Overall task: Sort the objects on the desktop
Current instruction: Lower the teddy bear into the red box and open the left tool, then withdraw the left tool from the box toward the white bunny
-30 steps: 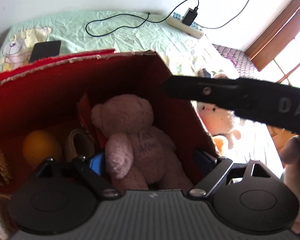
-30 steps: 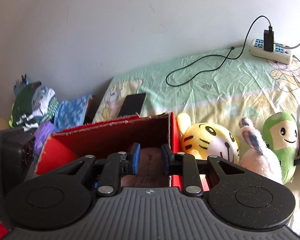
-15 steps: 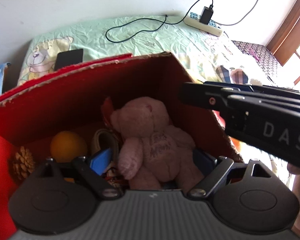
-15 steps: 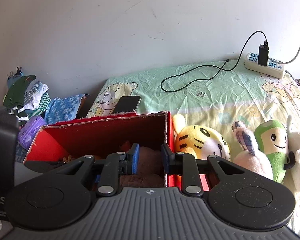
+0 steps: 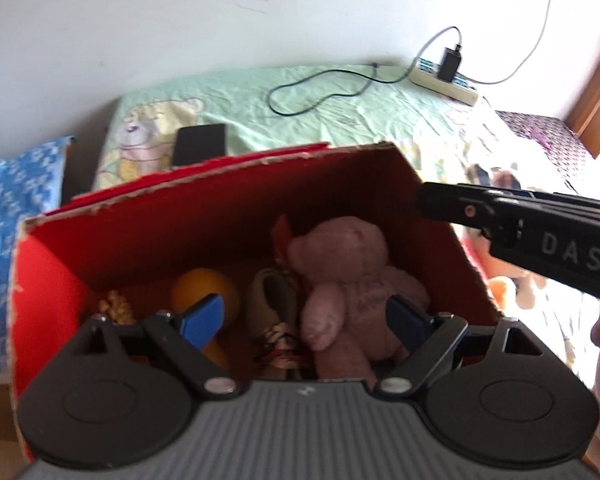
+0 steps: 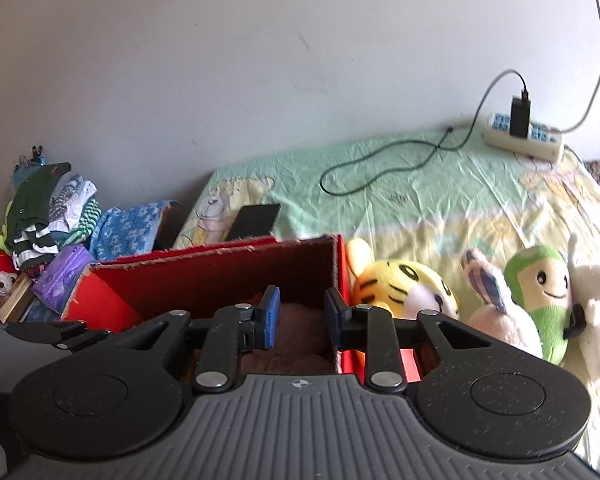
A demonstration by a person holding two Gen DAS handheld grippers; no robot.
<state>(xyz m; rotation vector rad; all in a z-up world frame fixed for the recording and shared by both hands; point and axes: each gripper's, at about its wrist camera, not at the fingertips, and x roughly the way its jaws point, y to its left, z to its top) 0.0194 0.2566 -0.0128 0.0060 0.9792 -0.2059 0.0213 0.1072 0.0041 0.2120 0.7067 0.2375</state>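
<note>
Your left hand-held gripper [image 5: 304, 320] hangs released over the red box [image 5: 52, 280], jaws wide, nothing gripped. Inside the box — one pink teddy bear [image 5: 352, 276], one orange ball [image 5: 204, 290], one pine cone [image 5: 116, 306]. Your right hand-held gripper [image 6: 300, 318] is opening, jaws empty. On the bed [image 6: 420, 200] beside the box: four plush toys, one phone [image 6: 254, 222], one power strip [image 6: 524, 140].
</note>
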